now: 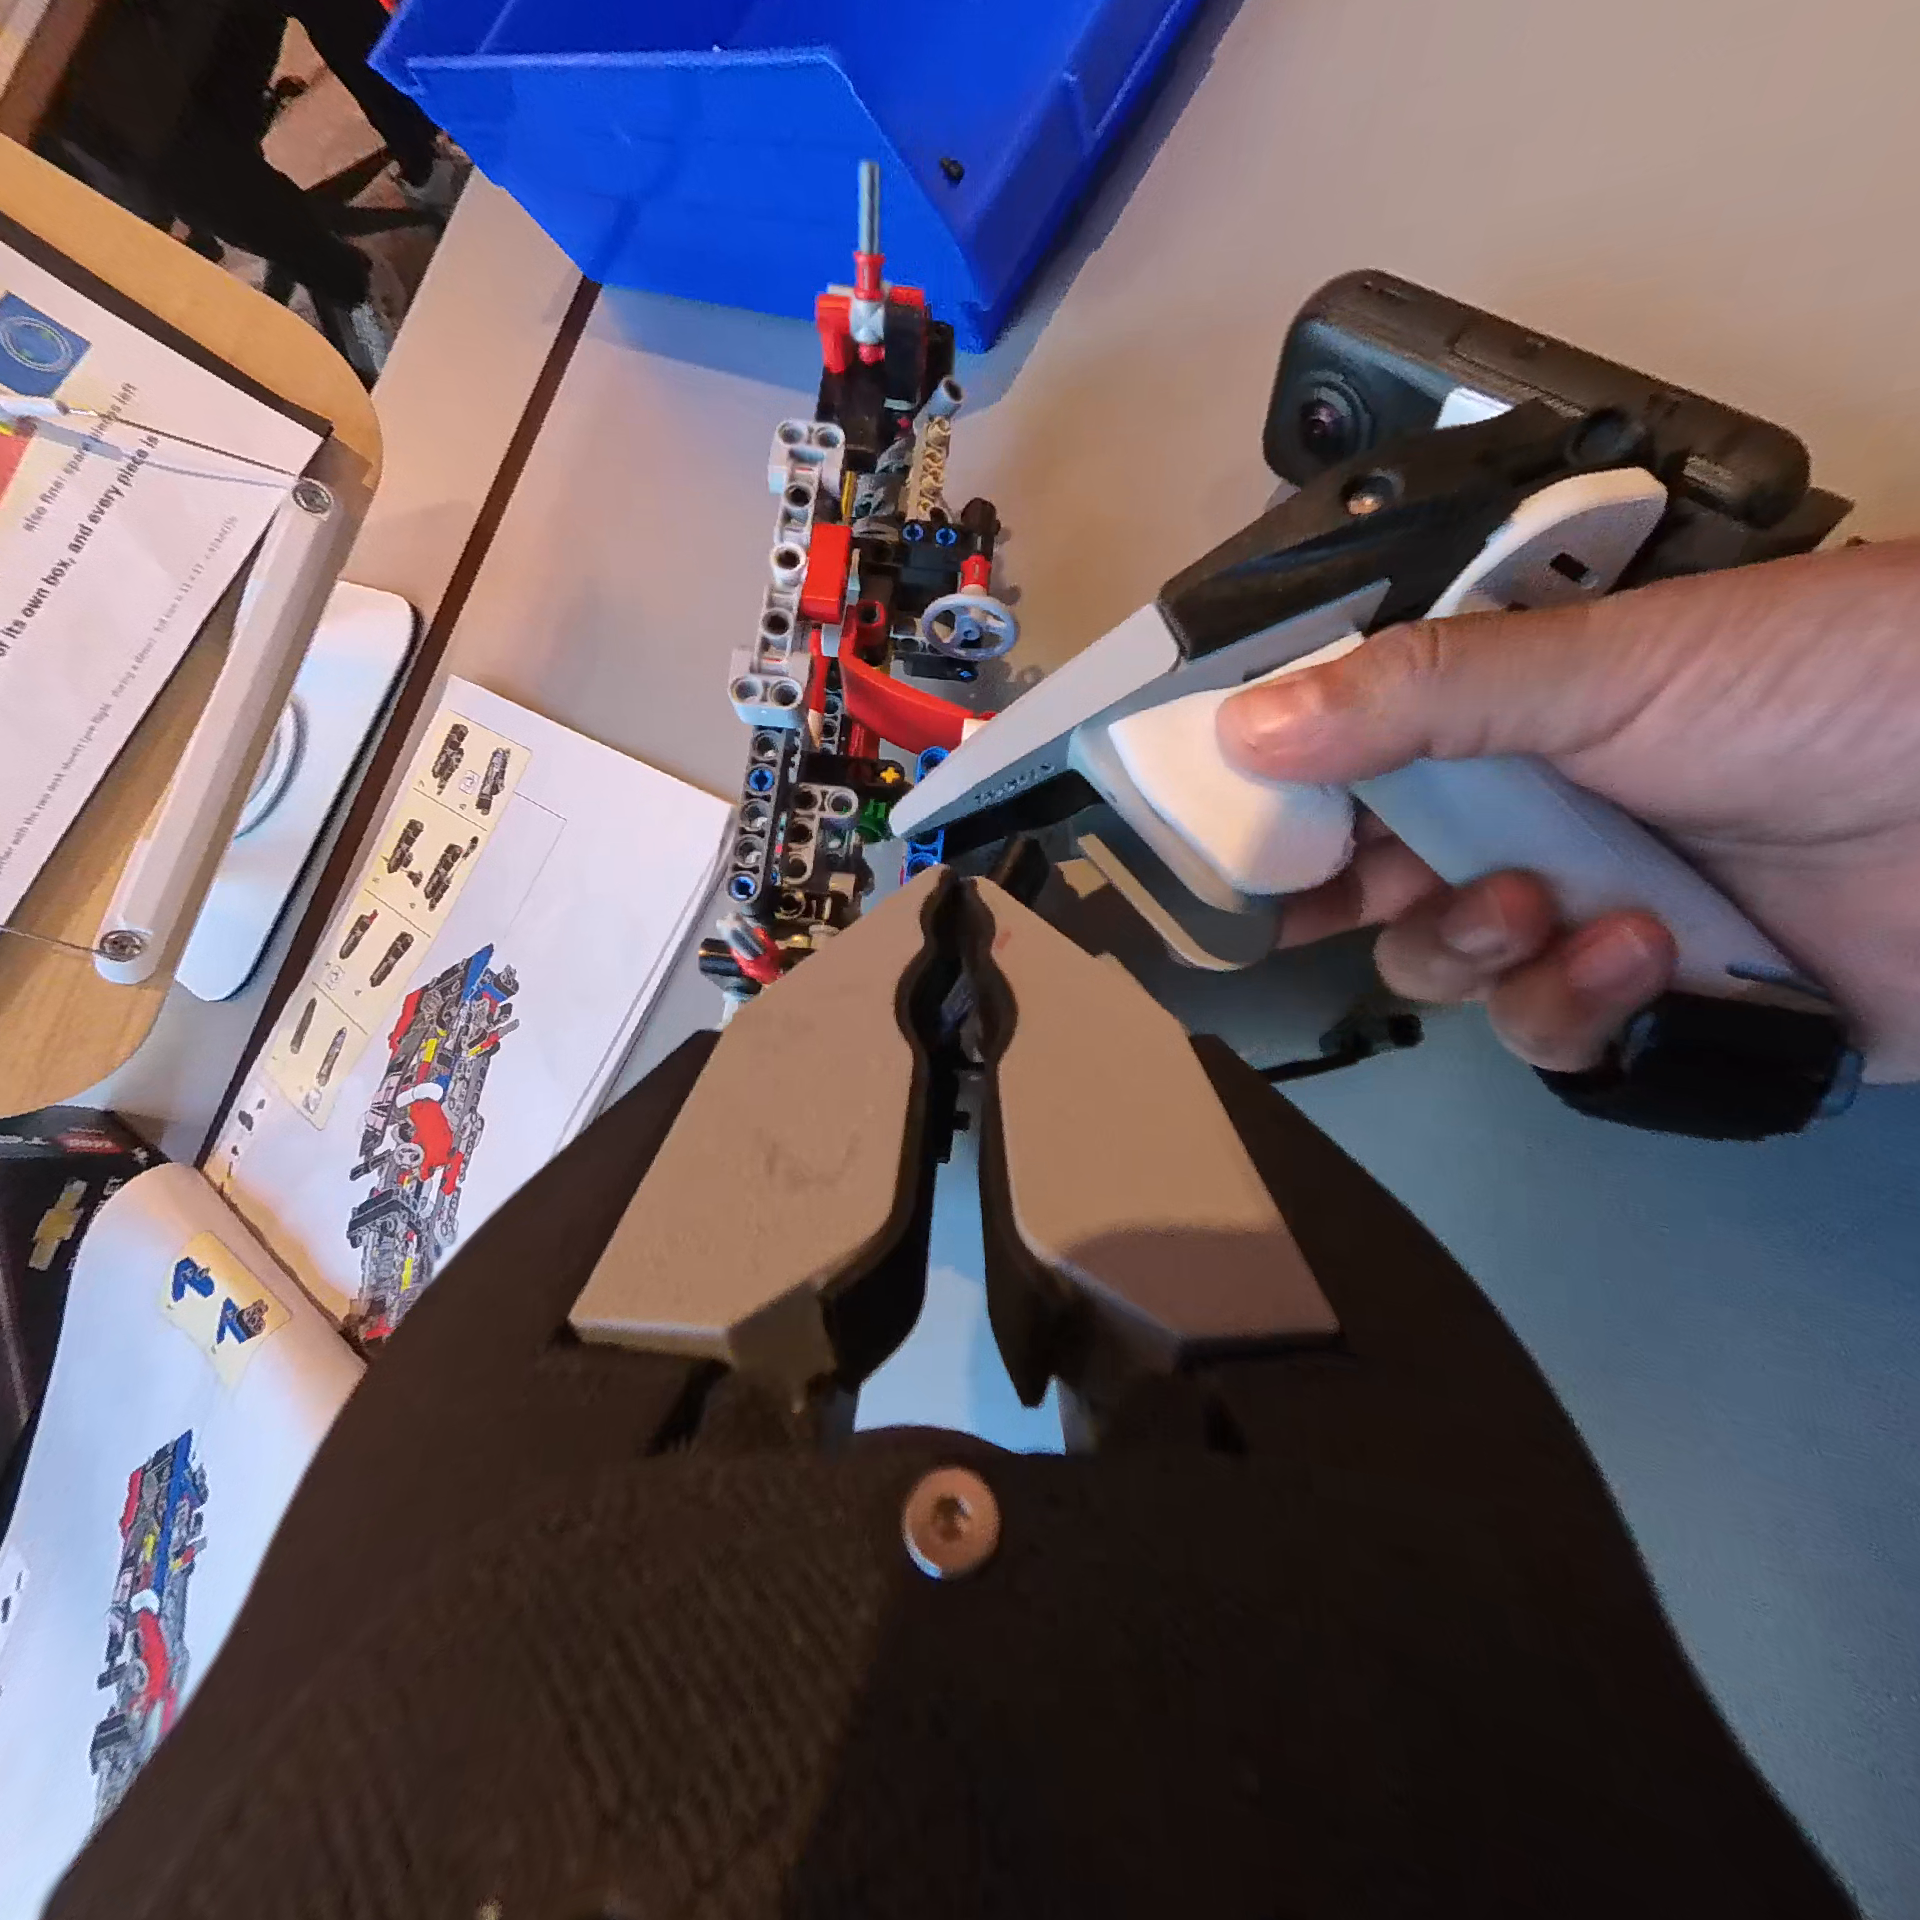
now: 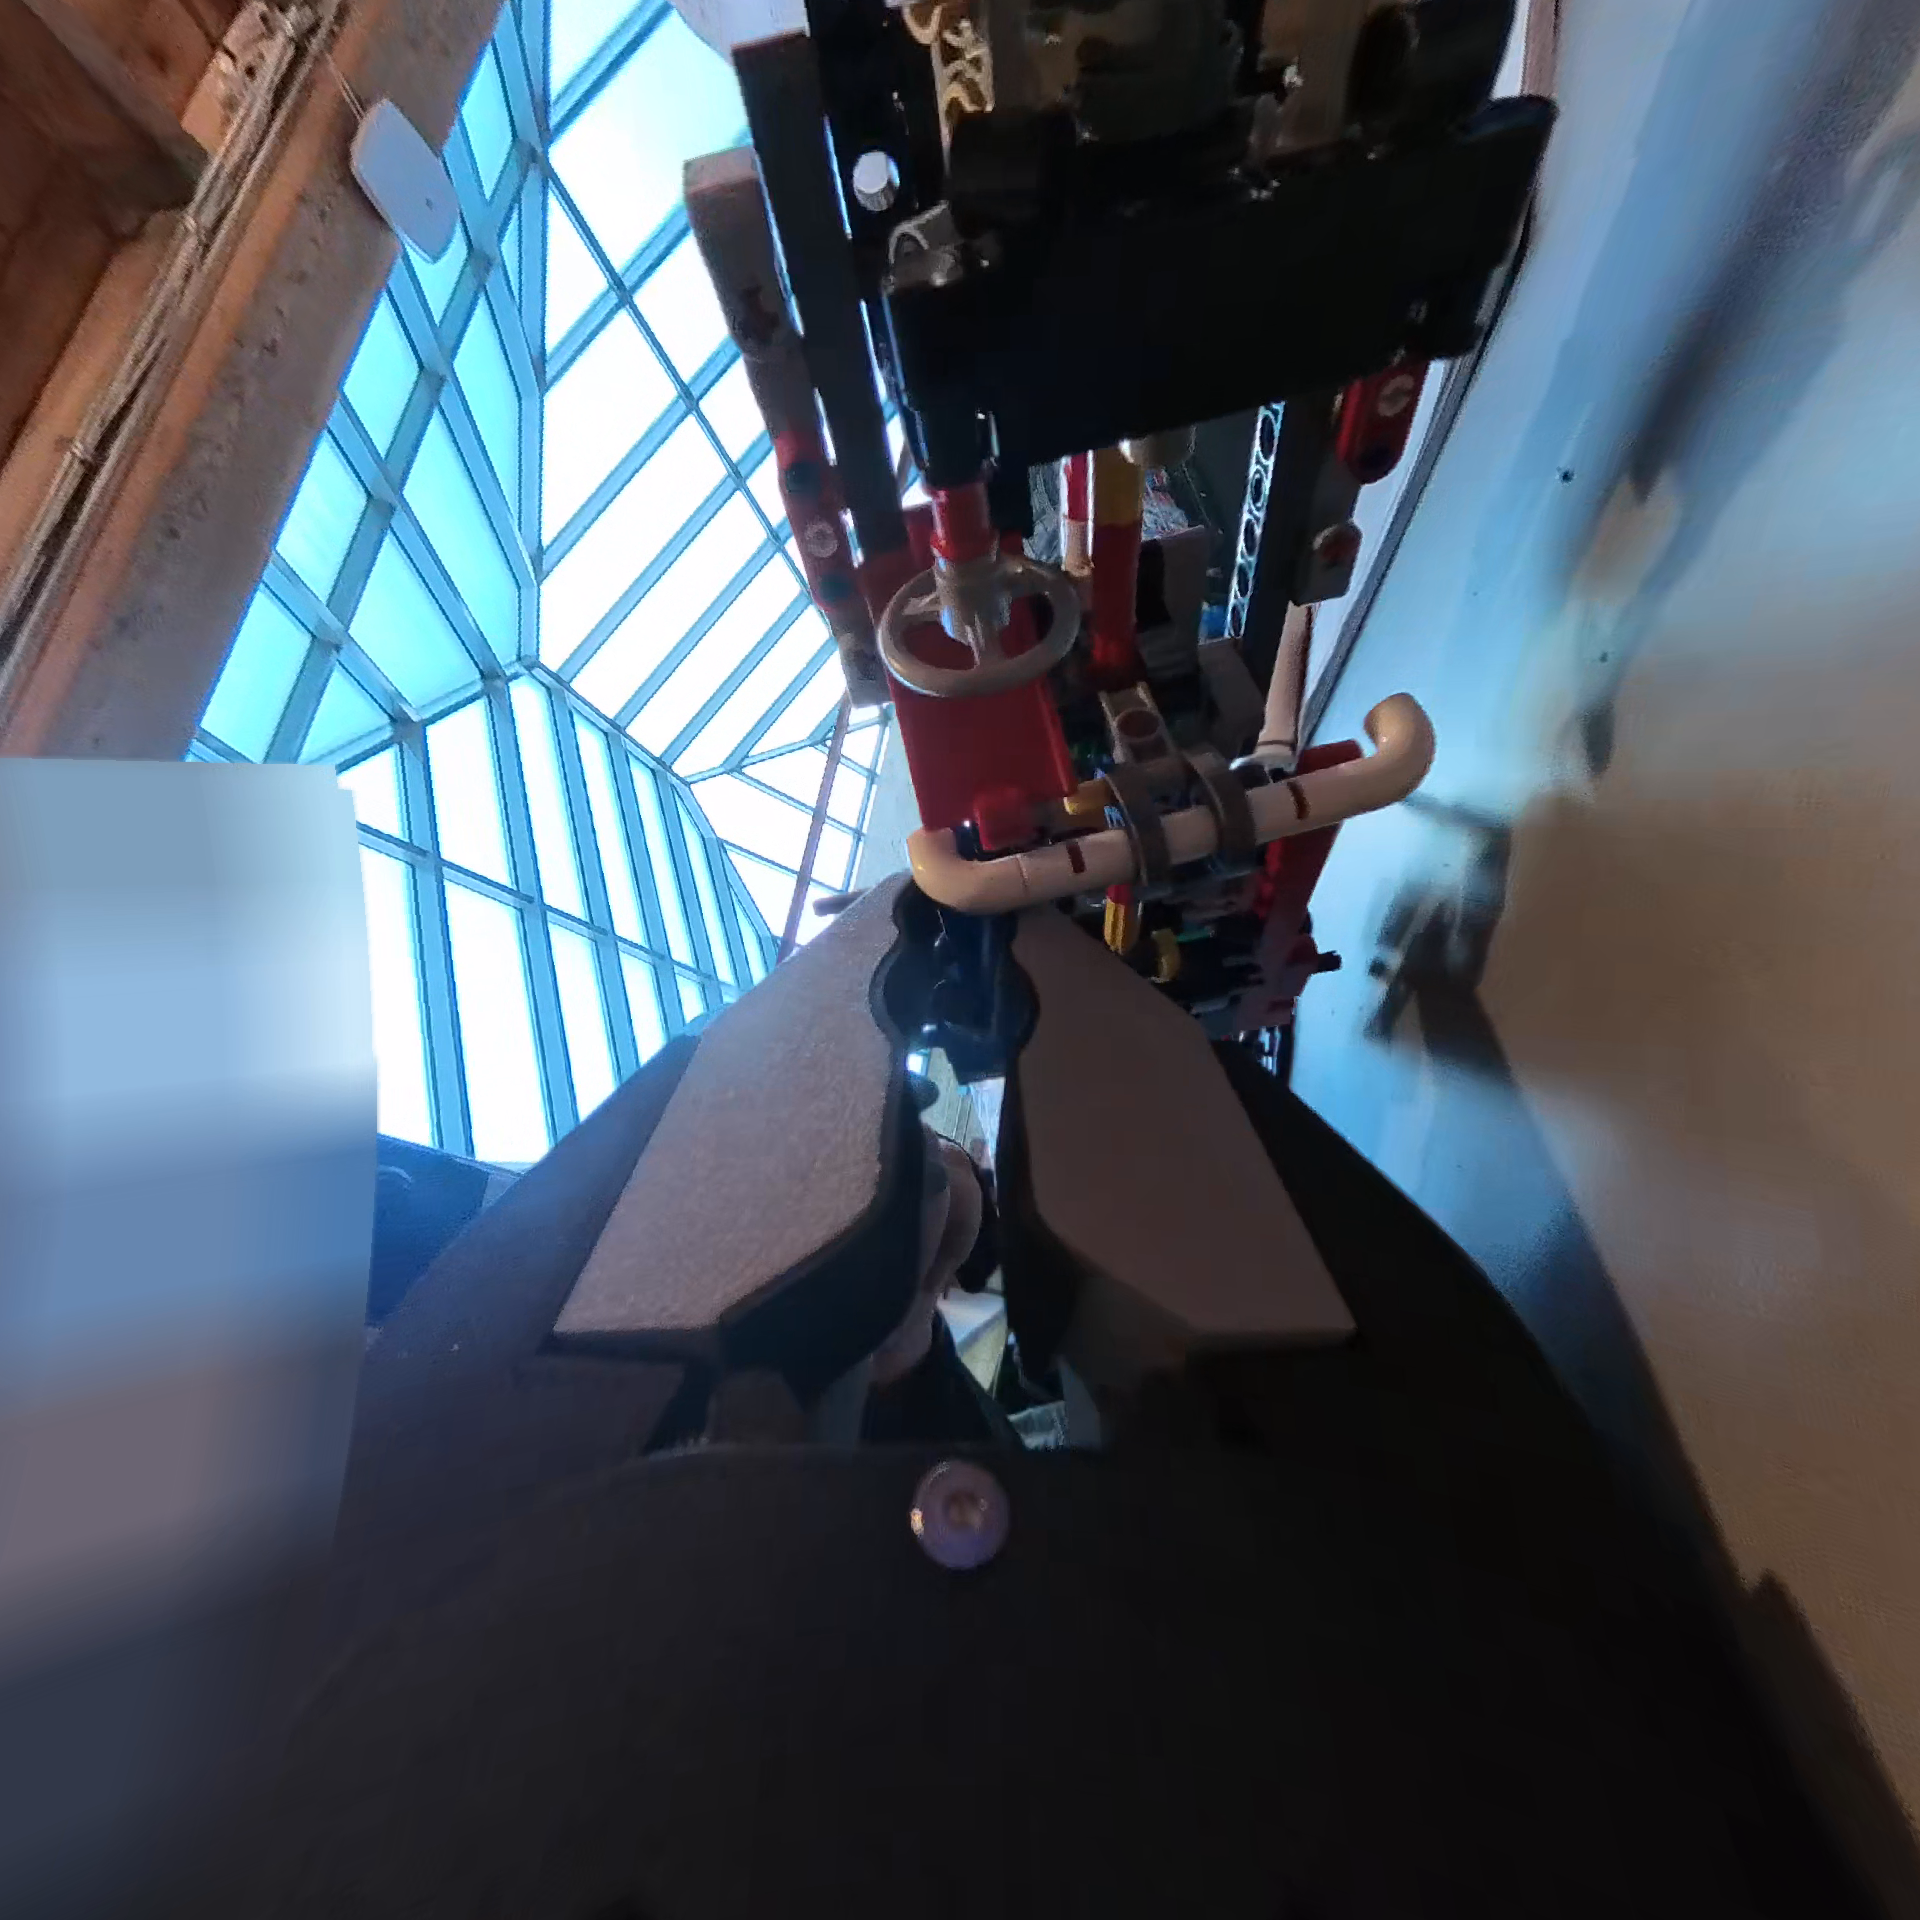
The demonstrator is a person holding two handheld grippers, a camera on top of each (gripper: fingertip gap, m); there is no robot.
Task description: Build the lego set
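Pale table (image 1: 1558, 208), glazed grid ceiling (image 2: 499, 644)

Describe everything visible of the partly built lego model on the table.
The lego model is a long, narrow open frame of grey and black holed beams with red panels, blue pins, a grey steering wheel and a grey axle standing up at its far end. It lies flat on the pale table, before the blue bin. The right gripper touches its side; the left gripper pinches its near end.

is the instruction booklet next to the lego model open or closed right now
Open. In the left wrist view the instruction booklet lies spread flat on the table, printed step pictures facing up, left of the lego model.
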